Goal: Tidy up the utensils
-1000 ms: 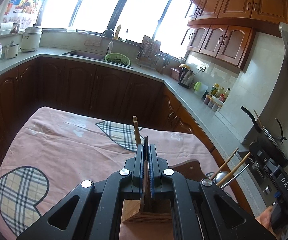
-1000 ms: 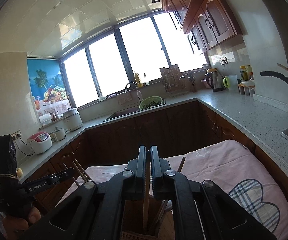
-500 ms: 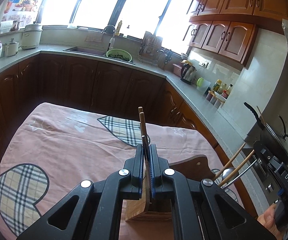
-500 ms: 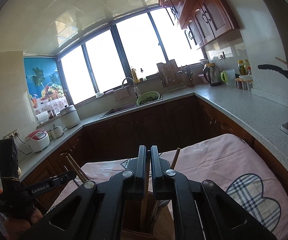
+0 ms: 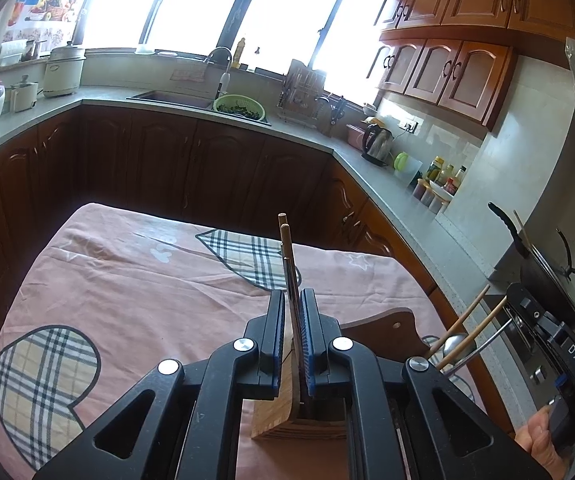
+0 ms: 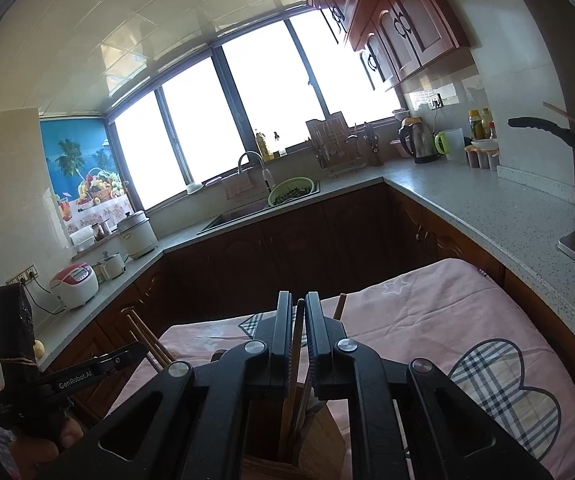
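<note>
A wooden utensil holder (image 5: 275,412) stands on the pink tablecloth (image 5: 127,288), right under both grippers. My left gripper (image 5: 292,294) hangs over it, jaws opening. Brown chopsticks (image 5: 285,240) rise between its blue pads with a thin gap on each side. My right gripper (image 6: 298,296) is above the same holder (image 6: 319,440), jaws opening too. One chopstick (image 6: 297,332) stands loose in its gap and runs down into the box. A second chopstick (image 6: 340,306) leans just right of the fingers. Where the sticks end inside the holder is hidden.
A dark wooden board (image 5: 383,320) lies behind the holder, with a metal ladle (image 5: 457,342) and two more sticks (image 5: 467,320) beside it. Kitchen counters (image 6: 487,216) ring the table. A stove and pan (image 5: 543,268) are close on the right.
Both pairs of jaws have parted a little, so light now shows beside the chopsticks. Neither hand has shifted much.
</note>
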{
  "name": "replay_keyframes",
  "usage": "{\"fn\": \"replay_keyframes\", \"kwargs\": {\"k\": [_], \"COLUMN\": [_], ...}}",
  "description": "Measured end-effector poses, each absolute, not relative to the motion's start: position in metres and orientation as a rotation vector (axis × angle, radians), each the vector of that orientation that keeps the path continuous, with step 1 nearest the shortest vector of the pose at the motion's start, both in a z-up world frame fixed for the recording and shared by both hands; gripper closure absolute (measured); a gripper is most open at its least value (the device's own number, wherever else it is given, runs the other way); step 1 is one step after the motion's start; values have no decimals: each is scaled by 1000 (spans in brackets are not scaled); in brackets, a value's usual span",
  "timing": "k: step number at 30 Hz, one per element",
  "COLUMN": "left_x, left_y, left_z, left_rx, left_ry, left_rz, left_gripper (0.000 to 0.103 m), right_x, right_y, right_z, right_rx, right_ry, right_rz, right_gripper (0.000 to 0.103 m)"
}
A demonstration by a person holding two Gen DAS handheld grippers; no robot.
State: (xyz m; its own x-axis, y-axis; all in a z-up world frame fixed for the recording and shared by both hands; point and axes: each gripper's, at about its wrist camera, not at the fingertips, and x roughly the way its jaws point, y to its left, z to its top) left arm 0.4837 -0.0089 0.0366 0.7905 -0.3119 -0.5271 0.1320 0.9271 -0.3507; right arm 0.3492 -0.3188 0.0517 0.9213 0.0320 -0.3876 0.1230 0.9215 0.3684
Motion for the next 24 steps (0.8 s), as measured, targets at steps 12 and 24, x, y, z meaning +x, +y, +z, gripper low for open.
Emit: {"fn": "replay_keyframes", "kwargs": {"k": [12,24], "left_x": [472,423], "left_y": [-3,12], "left_z": [39,36], "left_rx": [-312,-316], "left_ry": [617,611], "left_rz": [-222,-180], "left_gripper": [61,16], "right_x": [341,304], "right_y": [-320,-315], "right_z": [53,62], "right_rx": [416,450], "right_ry": [385,301], "right_rz": [-57,-18], "right_gripper": [57,14]}}
